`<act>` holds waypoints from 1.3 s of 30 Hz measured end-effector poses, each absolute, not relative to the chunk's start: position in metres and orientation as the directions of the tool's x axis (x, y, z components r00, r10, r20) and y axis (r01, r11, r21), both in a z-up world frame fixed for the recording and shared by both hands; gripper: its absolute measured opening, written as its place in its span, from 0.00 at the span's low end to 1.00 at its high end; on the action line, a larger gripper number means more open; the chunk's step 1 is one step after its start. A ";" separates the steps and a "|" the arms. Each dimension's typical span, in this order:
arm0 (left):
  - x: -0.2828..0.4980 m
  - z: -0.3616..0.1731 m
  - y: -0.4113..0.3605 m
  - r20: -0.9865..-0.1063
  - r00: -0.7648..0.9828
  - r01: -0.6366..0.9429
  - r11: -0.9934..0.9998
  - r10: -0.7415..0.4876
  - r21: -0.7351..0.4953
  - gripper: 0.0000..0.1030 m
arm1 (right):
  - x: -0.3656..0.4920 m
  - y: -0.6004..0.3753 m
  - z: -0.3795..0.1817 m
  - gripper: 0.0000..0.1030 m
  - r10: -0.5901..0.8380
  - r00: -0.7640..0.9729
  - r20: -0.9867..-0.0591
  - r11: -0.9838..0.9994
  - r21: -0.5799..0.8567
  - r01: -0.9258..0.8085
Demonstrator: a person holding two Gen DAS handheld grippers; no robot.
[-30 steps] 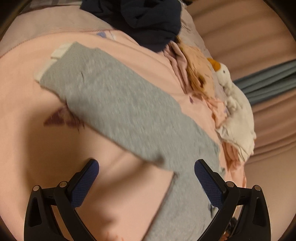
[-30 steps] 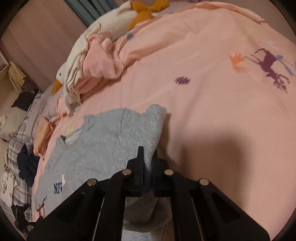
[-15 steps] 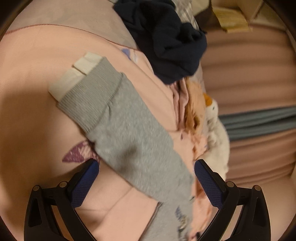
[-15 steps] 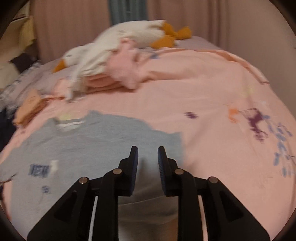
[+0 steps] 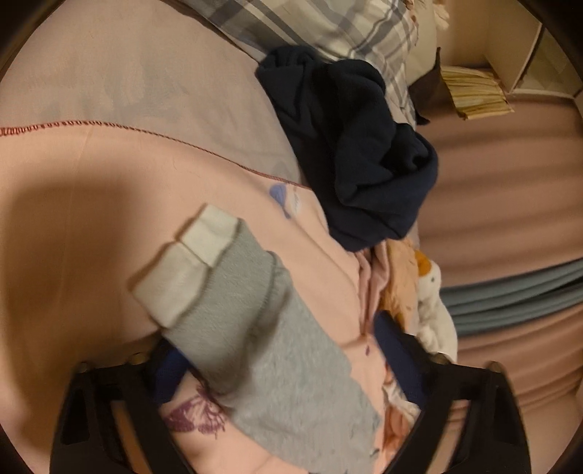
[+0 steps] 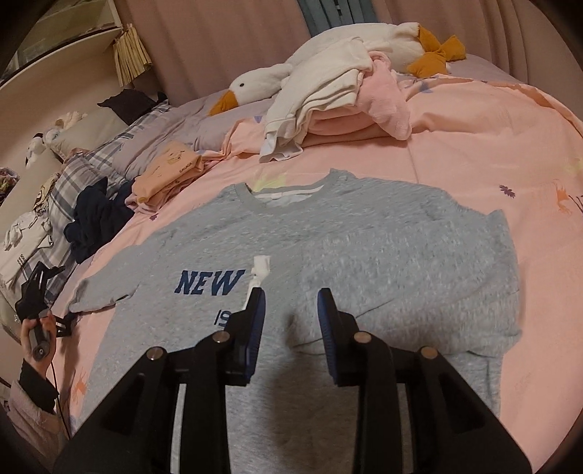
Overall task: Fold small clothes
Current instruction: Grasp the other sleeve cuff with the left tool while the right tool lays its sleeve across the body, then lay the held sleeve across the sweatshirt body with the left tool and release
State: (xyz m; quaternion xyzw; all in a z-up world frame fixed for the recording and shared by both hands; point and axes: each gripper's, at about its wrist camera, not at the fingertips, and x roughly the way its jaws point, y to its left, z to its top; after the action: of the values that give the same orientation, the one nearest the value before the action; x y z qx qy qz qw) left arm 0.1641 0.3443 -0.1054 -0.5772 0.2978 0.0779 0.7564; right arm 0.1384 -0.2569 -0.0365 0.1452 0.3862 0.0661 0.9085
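Grey sweatshirt [image 6: 328,233] lies flat on the bed [image 6: 492,120]. Left tongs [image 5: 280,368] have been closing, astride its sleeve [image 5: 255,328], not gripping. Right tongs [image 6: 291,321] have been opening, empty.

A white goose plush toy [image 6: 339,62] with an orange beak lies at the far side of the pink duvet [image 6: 492,120], before a pinkish curtain [image 6: 218,40]. Plaid pillows [image 5: 339,29] sit at the head of the bed. A shelf [image 6: 62,40] stands in the corner, with yellowish papers [image 5: 473,93] hanging beside it.
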 end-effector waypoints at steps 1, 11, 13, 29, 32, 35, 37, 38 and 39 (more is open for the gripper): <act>0.165 -0.106 0.345 -0.554 0.801 -0.473 0.328 -0.226 -0.817 0.63 | 0.137 -0.257 -0.037 0.30 0.231 0.698 -0.678 0.948 0.318 -0.006; 0.182 -0.035 0.267 -0.661 0.735 -0.376 0.721 -0.149 -0.582 0.14 | 0.127 -0.269 -0.050 0.33 0.257 0.715 -0.651 0.923 0.385 0.019; 0.186 -0.009 0.227 -0.644 0.748 -0.273 0.808 -0.163 -0.522 0.14 | 0.125 -0.273 -0.053 0.33 0.263 0.720 -0.642 0.915 0.403 0.026; 0.202 -0.033 -0.038 -0.788 0.568 0.232 0.965 -0.238 -0.125 0.15 | 0.115 -0.307 -0.075 0.44 0.353 0.743 -0.569 0.813 0.579 0.057; 0.194 -0.045 -0.065 -0.828 0.510 0.321 0.945 -0.233 -0.069 0.46 | 0.114 -0.309 -0.077 0.46 0.368 0.742 -0.561 0.802 0.595 0.052; 0.180 -0.045 -0.074 -0.830 0.513 0.358 0.933 -0.220 -0.026 0.62 | 0.114 -0.310 -0.077 0.47 0.376 0.741 -0.556 0.796 0.603 0.049; 0.174 -0.039 -0.063 -0.824 0.511 0.350 0.935 -0.246 -0.062 0.62 | 0.113 -0.311 -0.077 0.48 0.379 0.739 -0.557 0.795 0.605 0.048; 0.171 -0.036 -0.052 -0.818 0.509 0.335 0.937 -0.269 -0.099 0.62 | 0.113 -0.310 -0.077 0.48 0.384 0.736 -0.557 0.793 0.608 0.046; 0.167 -0.033 -0.040 -0.812 0.511 0.315 0.940 -0.284 -0.130 0.63 | 0.113 -0.310 -0.077 0.48 0.389 0.733 -0.559 0.791 0.611 0.046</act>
State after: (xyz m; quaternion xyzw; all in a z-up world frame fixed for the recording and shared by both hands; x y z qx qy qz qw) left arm 0.1672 -0.0399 -0.0332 0.0172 0.4637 -0.1723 0.8689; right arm 0.1128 -0.3104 -0.0772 0.3086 0.3524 0.0975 0.8781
